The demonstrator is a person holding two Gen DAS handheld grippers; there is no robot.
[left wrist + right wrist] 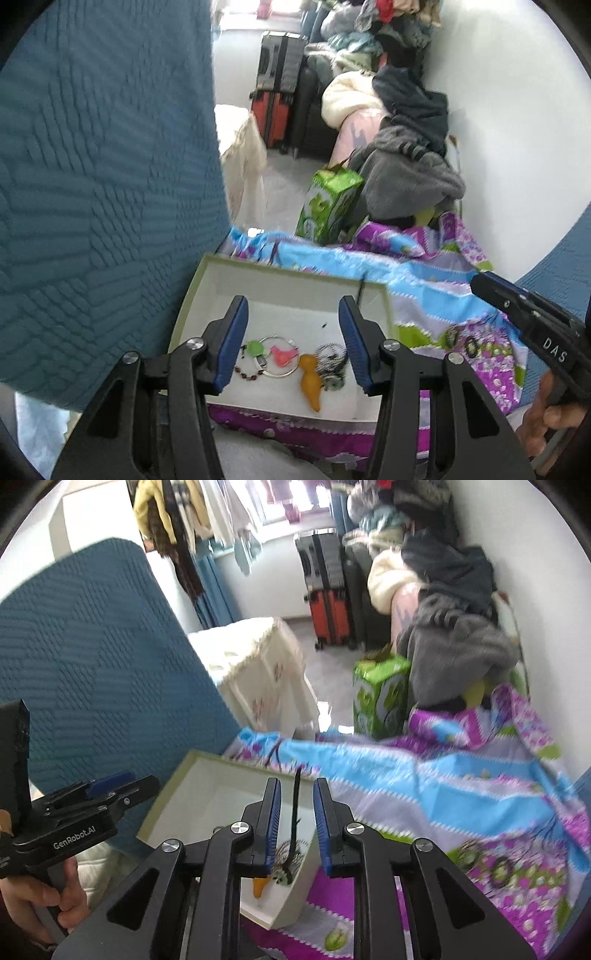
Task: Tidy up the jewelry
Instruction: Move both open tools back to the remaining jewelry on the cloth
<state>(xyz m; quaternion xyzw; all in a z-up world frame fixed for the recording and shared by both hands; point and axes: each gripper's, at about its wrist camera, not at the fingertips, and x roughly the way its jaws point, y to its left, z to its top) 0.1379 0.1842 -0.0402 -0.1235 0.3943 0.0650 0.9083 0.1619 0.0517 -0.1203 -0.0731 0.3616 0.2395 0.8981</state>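
Observation:
A shallow white box [207, 280] with a pale green rim lies on a purple and blue patterned cloth [436, 295]. In it lie a silver hoop with green and pink charms [275, 356], a brown bead strand [251, 374], an orange drop-shaped piece [310, 382] and a black and white tassel [332, 363]. My left gripper [293, 321] is open over the box, empty. My right gripper [297, 805] is open above the box's right wall [295, 890]; a thin black strand [295, 812] stands between its fingers, touching neither. The right gripper also shows in the left wrist view [524, 314].
A teal quilted cushion [103, 177] rises at the left of the box. Beyond the cloth stand a green gift bag [328, 206], a pile of clothes [410, 162], suitcases [277, 92] and a white draped table [258, 664]. The left gripper's body [74, 823] is at the left.

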